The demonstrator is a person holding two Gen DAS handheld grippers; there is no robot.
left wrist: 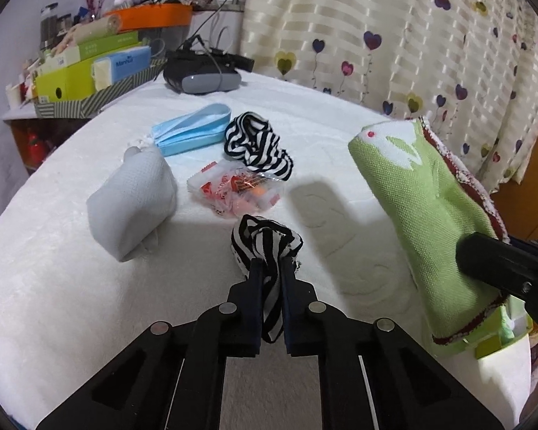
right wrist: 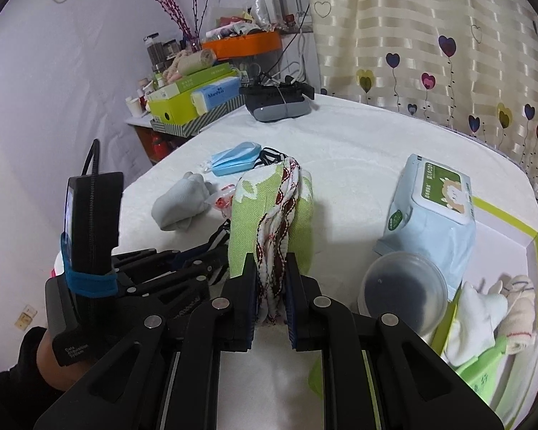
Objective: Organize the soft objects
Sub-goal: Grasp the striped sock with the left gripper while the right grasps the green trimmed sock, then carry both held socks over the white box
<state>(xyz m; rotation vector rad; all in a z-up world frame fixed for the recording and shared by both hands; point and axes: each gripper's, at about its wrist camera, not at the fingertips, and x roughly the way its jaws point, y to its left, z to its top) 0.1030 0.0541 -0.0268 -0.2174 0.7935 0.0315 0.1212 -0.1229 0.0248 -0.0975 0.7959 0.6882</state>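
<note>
Both claws loaded, mid-sort on the white bed (left wrist: 340,136).
The left claw (left wrist: 270,268) pinches a striped sock (left wrist: 265,240) bunched at its tips, tail trailing back between the jaws; the right claw (right wrist: 272,279) is pressed onto a folded green towel (right wrist: 269,215), long axis running away and upward. Next, probably: carry both right to the green-rimmed box (right wrist: 531,251) and let go.

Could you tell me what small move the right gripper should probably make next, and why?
Probably carry the green towel right, over the open box. The right gripper is shut on it, and other soft things already lie inside.
</note>
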